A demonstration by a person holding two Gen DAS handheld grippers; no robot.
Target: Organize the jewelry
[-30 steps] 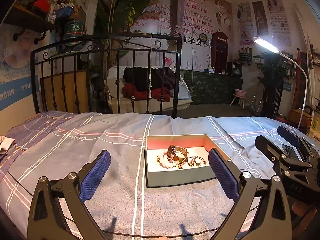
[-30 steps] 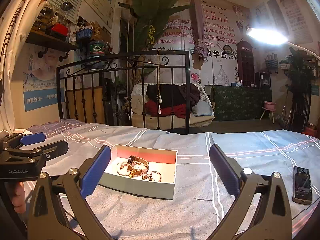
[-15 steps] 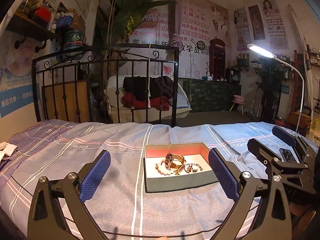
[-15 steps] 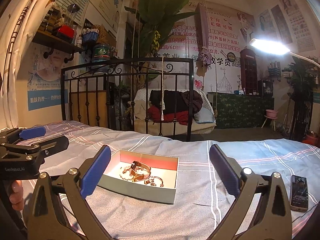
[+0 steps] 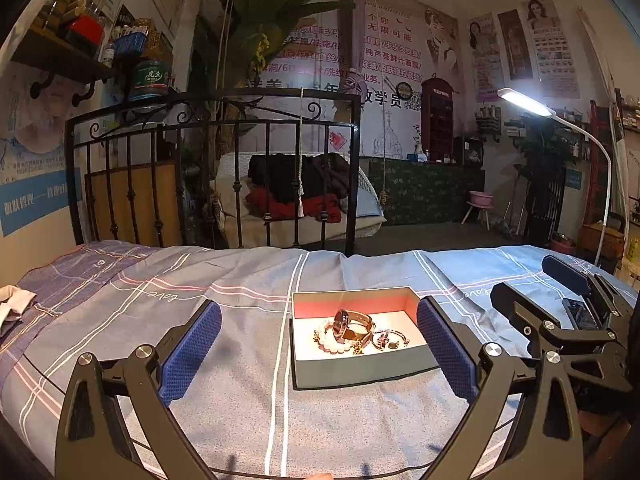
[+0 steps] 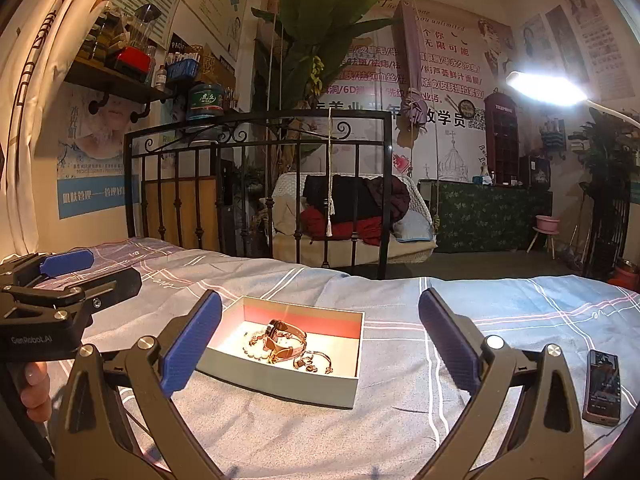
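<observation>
With both tongs, left and right, spread wide and holding nothing, stage is ambiguous: jewelry either gathered already or awaiting sorting. Just beyond the tips, on the bed, the open box holds a watch, bead bracelet and small gold pieces, all clustered, touching.

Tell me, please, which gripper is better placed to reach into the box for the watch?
Left, marginally. The left gripper is open with the watch almost centred between its fingers, whereas the box sits left of centre for the open right gripper. Both are well short of it.
</observation>
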